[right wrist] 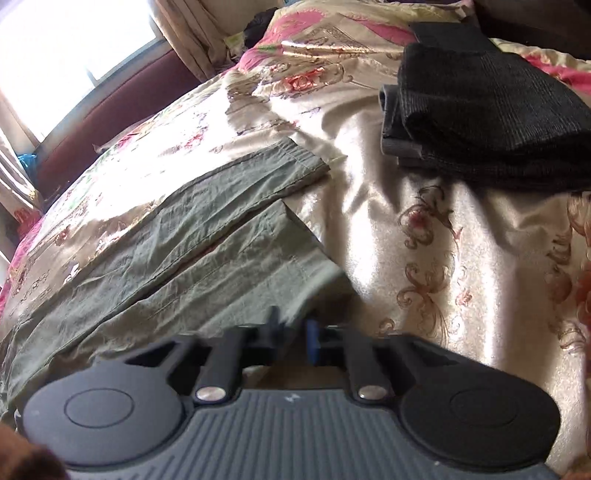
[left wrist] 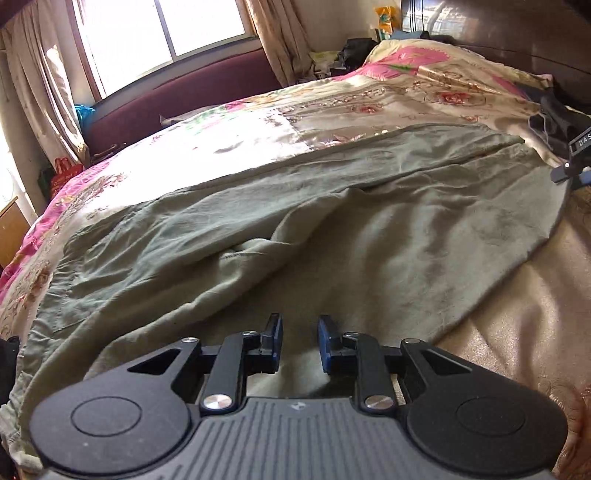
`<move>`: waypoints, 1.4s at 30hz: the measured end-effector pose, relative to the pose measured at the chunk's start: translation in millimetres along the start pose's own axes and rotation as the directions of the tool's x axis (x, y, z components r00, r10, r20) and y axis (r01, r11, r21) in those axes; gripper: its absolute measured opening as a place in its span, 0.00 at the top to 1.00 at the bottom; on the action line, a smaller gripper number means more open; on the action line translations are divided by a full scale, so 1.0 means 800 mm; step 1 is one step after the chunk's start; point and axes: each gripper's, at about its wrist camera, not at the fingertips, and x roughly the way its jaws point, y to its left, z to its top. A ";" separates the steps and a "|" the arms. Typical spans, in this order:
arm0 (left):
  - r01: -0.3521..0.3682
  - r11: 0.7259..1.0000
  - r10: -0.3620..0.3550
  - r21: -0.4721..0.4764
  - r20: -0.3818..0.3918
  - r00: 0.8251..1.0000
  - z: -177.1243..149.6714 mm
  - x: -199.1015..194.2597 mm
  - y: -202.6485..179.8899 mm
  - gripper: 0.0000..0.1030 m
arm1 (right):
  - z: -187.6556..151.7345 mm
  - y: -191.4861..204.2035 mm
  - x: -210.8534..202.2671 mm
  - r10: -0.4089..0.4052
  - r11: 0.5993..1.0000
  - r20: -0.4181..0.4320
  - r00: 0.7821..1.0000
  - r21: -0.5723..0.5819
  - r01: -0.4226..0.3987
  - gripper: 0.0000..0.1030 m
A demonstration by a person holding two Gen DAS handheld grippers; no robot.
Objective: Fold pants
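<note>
Olive green pants (left wrist: 295, 229) lie spread and wrinkled across a floral bedspread (left wrist: 332, 107). My left gripper (left wrist: 301, 332) hovers over the wide near part of the pants, open, with a clear gap and nothing between its blue-padded fingers. In the right wrist view the two legs (right wrist: 184, 240) lie side by side, hems toward the right. My right gripper (right wrist: 293, 326) is blurred at the near leg's hem corner and looks shut on it. In the left wrist view the right gripper (left wrist: 570, 166) shows at the right edge, with the pants' edge drawn up to it.
A pile of folded dark clothes (right wrist: 480, 122) sits on the bed beyond the leg hems. A maroon padded bed end (left wrist: 177, 85) and a curtained window (left wrist: 159, 29) lie behind. Bare bedspread (right wrist: 424, 258) stretches right of the pants.
</note>
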 end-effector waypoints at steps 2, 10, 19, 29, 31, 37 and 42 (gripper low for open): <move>-0.019 1.000 0.019 0.009 0.001 1.000 -0.001 -0.005 -0.007 0.64 | -0.002 -0.009 -0.010 0.018 1.000 -0.001 1.000 0.023 -0.018 0.98; -0.028 1.000 0.028 -0.011 0.015 0.999 -0.002 -0.045 -0.009 0.63 | 0.000 -0.028 -0.030 -0.119 0.987 0.020 0.993 -0.107 0.121 0.88; -0.031 0.999 0.034 -0.040 0.065 0.997 0.031 -0.039 0.060 0.61 | 0.003 0.017 -0.072 -0.132 0.886 0.171 0.976 -0.421 0.194 0.76; -0.150 0.987 0.146 0.055 0.065 0.987 0.104 0.076 0.215 0.51 | 0.058 0.237 0.095 0.087 0.549 -0.078 0.993 -0.828 -0.113 0.76; -0.163 0.985 0.161 0.058 0.033 0.986 0.109 0.102 0.249 0.51 | 0.060 0.284 0.130 0.094 0.466 -0.136 0.986 -0.869 -0.164 0.76; -0.147 0.985 0.152 0.087 -0.051 0.987 0.113 0.161 0.338 0.50 | 0.050 0.399 0.197 0.091 0.239 -0.294 0.951 -0.921 -0.308 0.68; -0.056 0.987 0.072 0.150 -0.103 0.992 0.116 0.185 0.369 0.42 | 0.035 0.457 0.237 0.055 0.133 -0.384 0.922 -0.912 -0.387 0.65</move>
